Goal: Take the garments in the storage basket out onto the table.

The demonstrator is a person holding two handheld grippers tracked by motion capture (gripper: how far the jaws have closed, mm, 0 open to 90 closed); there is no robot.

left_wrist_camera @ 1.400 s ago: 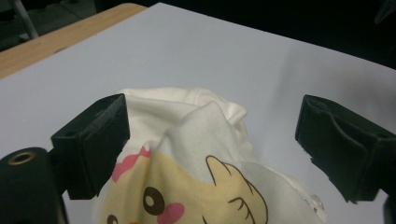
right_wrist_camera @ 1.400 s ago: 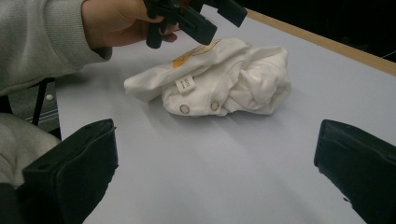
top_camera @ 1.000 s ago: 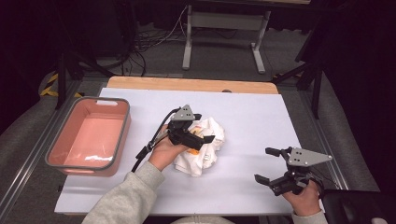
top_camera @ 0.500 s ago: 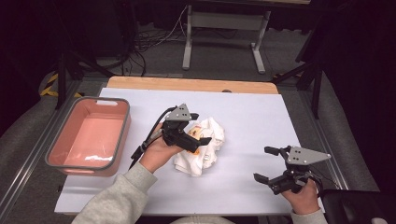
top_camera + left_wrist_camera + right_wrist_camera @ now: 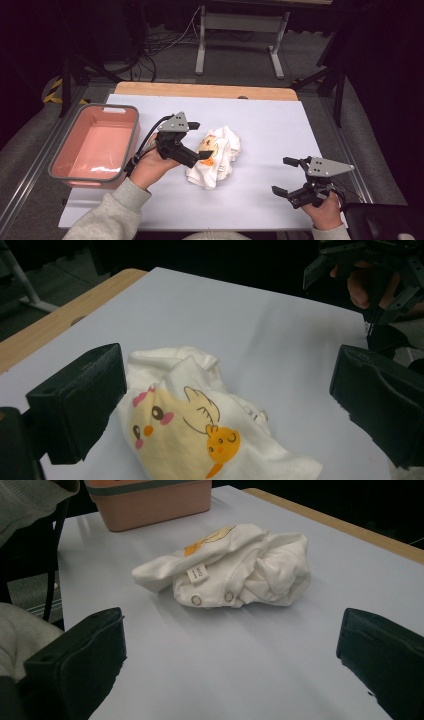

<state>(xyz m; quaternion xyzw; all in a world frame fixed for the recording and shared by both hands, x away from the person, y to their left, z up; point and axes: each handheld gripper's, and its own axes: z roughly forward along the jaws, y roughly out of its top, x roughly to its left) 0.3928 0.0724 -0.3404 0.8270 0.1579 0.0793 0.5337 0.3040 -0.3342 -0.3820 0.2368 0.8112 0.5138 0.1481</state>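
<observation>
We hold left claw (image 5: 196,140) released, angled down, garment (image 5: 215,156) just below its jaws. Right claw (image 5: 287,176) released, level, low over surface (image 5: 280,125), garment well apart ahead.

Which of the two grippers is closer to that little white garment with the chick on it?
The left. The left gripper hangs right at the white garment, jaws open over its chick print. The right gripper sits apart toward the table's near right corner, open, with bare tabletop between.

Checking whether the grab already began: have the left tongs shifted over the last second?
Yes. The left tongs have drawn back from over the white garment toward the pink tub, and now stand open at its near edge.
</observation>
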